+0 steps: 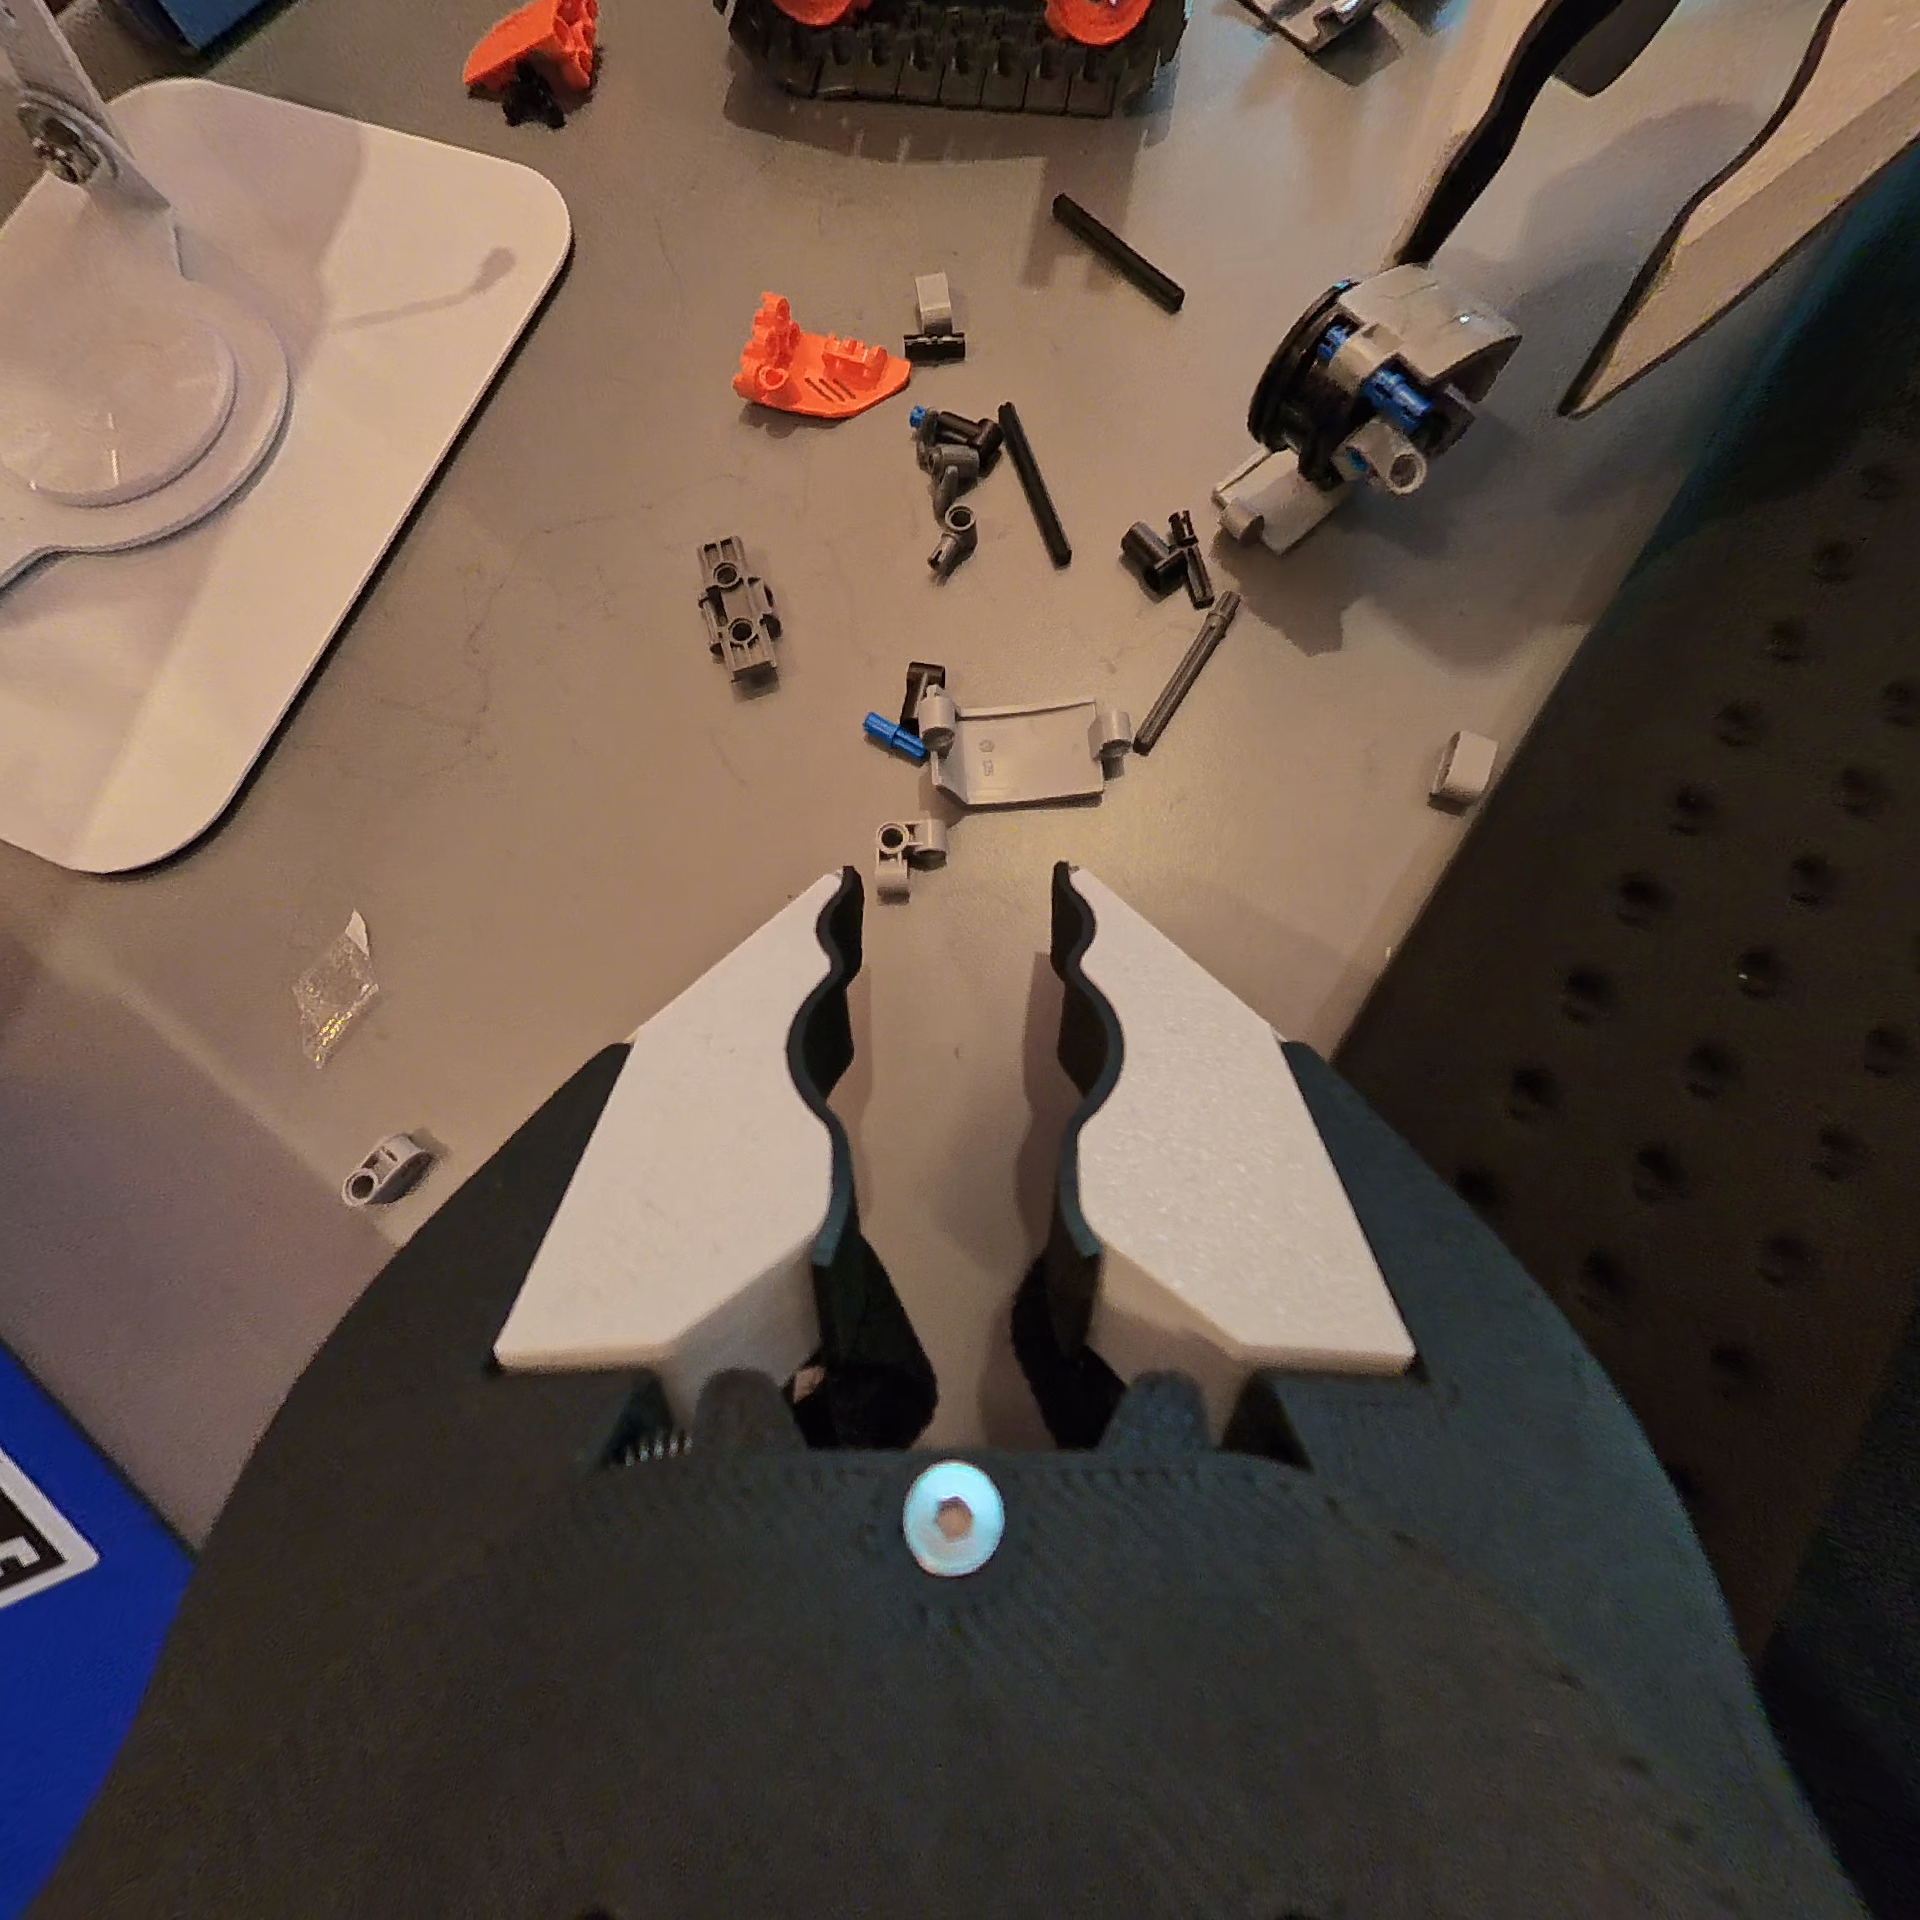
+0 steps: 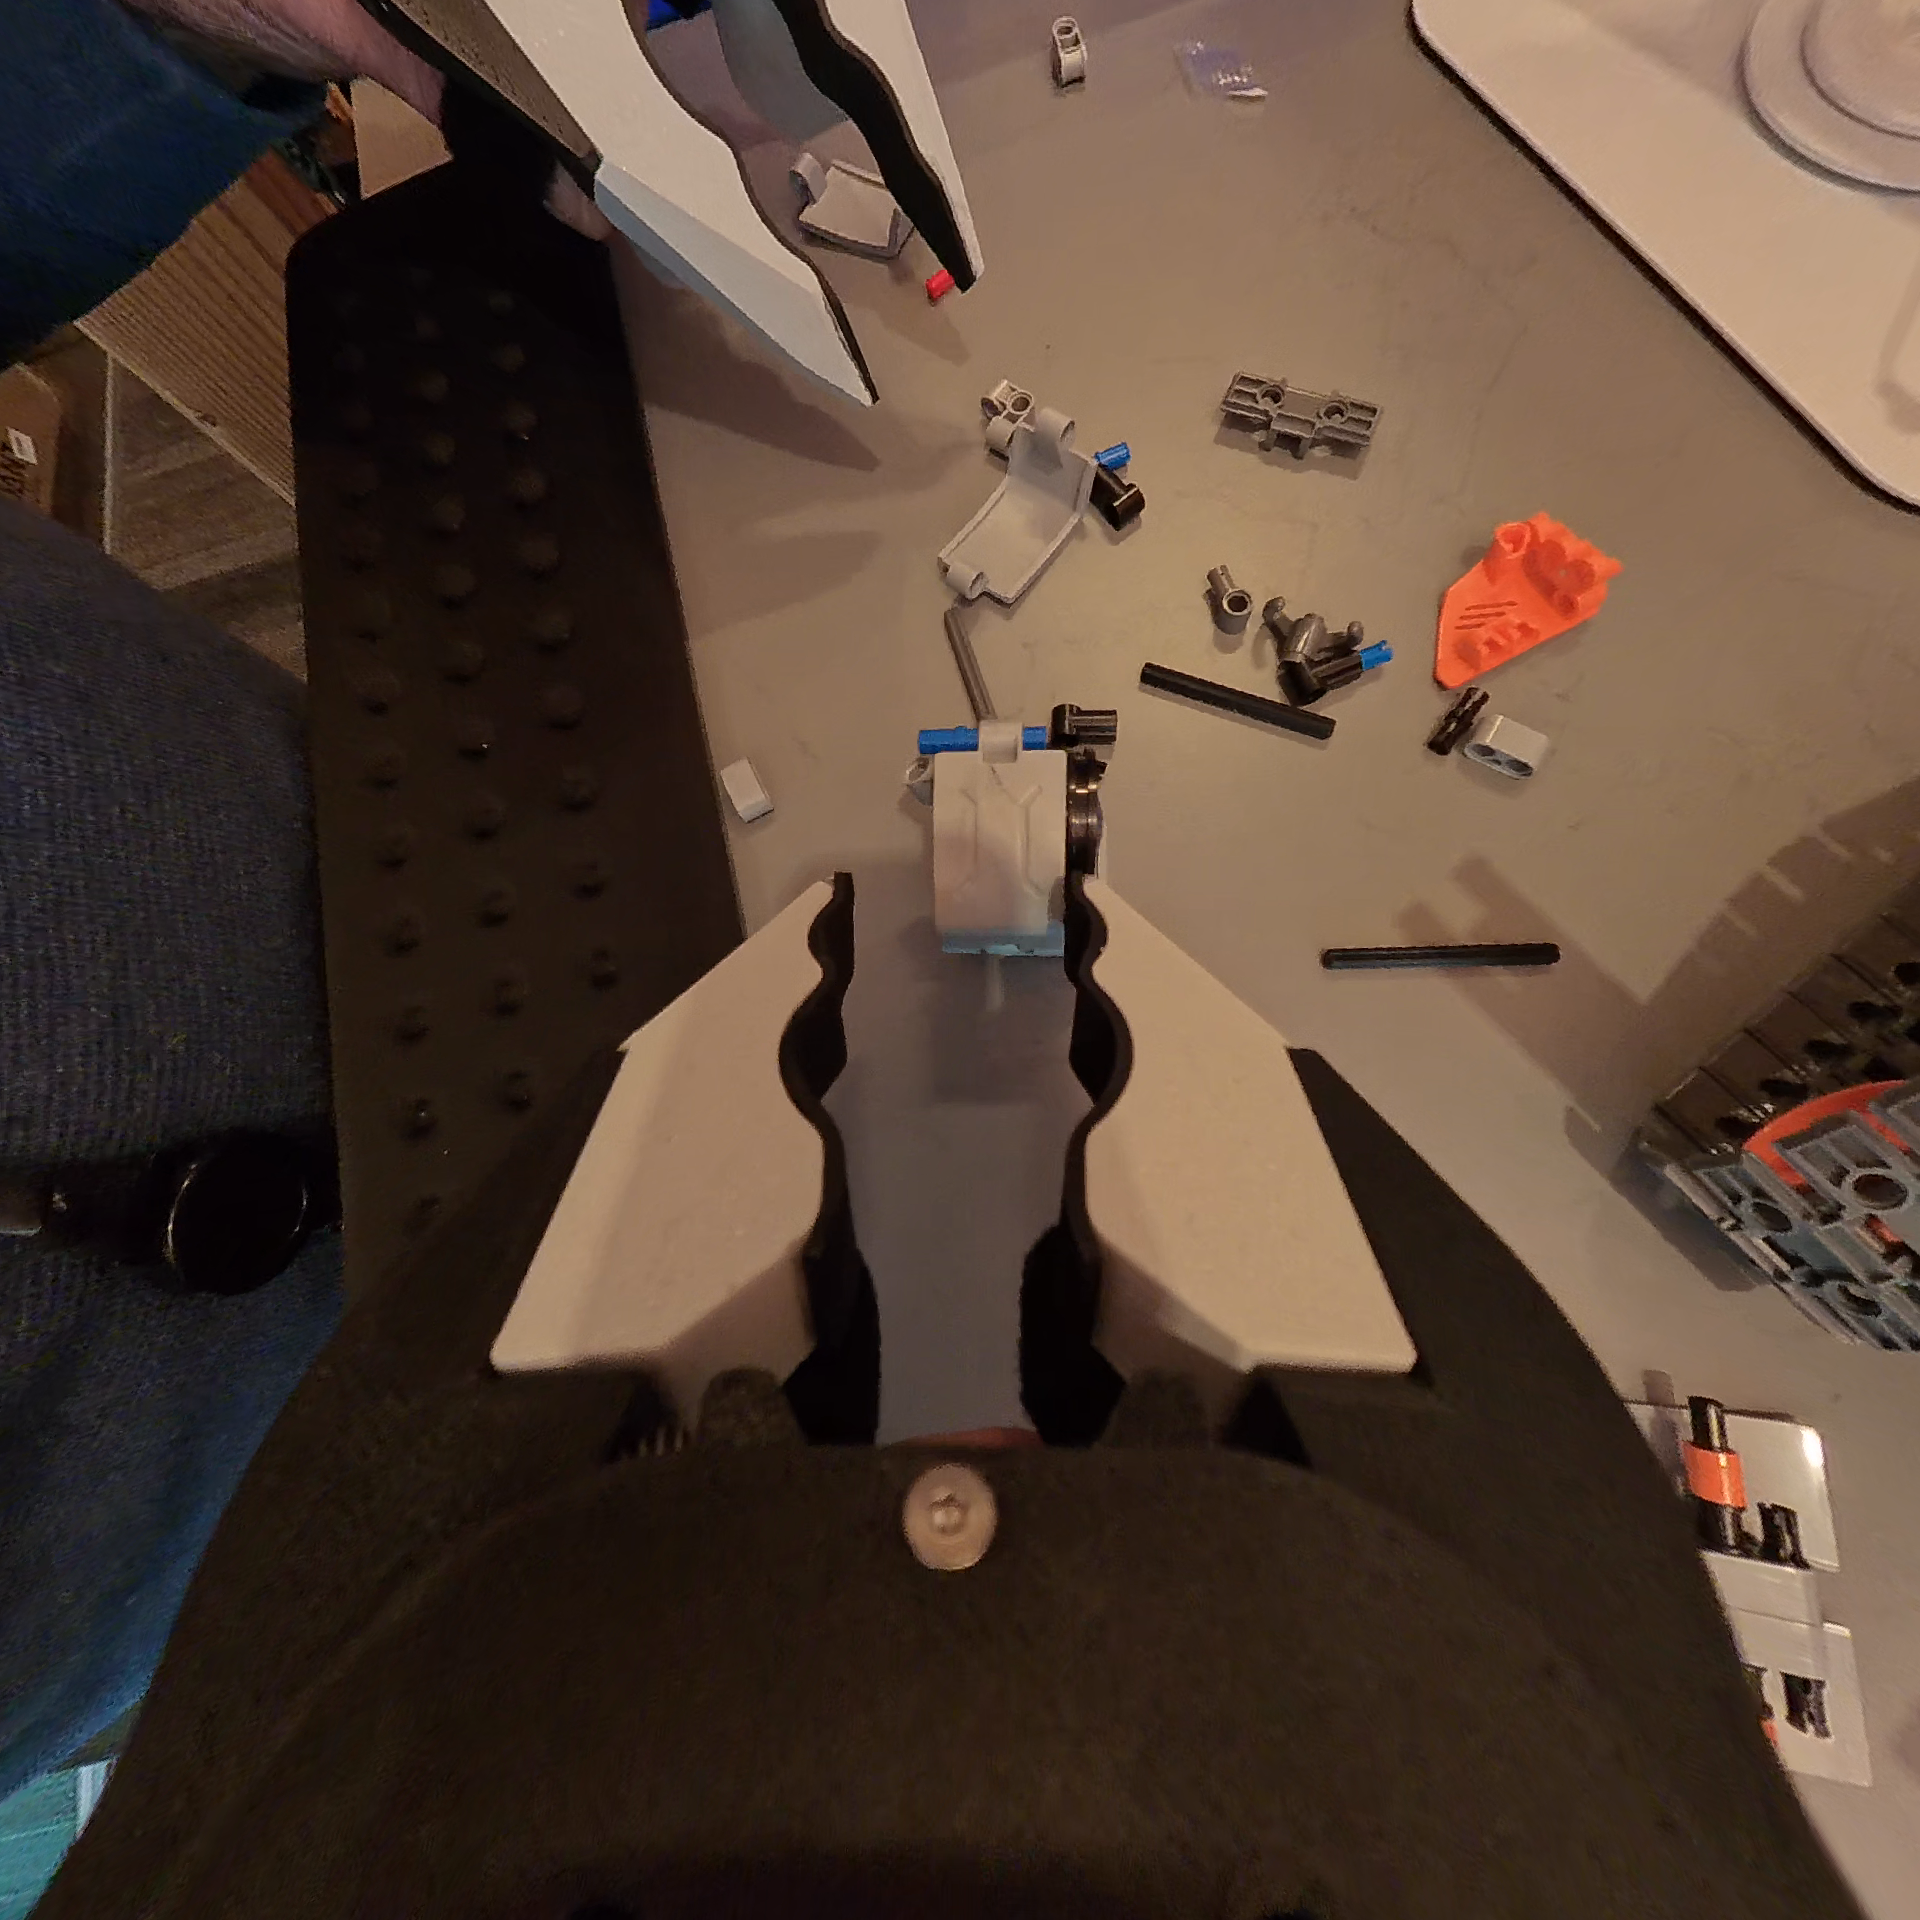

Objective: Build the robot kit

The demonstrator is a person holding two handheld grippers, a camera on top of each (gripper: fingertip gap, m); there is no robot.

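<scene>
1. Right gripper (image 2: 956,883): your jaws are spread and hold nothing. Their tips sit either side of the near end of a pale grey block assembly with a black disc and blue pins (image 2: 997,852). The right-hand tip is touching or just beside the disc; the left-hand tip stands apart from the block.
2. That assembly rests on the grey tabletop (image 2: 1351,312), close to the studded black mat (image 2: 468,623). Judging by its shape, the flat grey face offers a steadier bearing than the rounded disc.
3. Left gripper (image 1: 956,878): your jaws are spread here too, and empty. Nearest the left-hand tip is a small light grey connector with a round hole (image 1: 909,847); I cannot tell whether they touch.
4. Just beyond it lies a curved grey panel with lugs (image 1: 1023,753), with a blue pin (image 1: 894,732) at its corner.
5. Farther out are a black axle rod (image 1: 1034,483), an orange wedge-shaped panel (image 1: 816,369) and a black tracked model with orange wheels (image 1: 951,52).
6. A white stand base (image 1: 208,468) lies well apart, to the left.
</scene>
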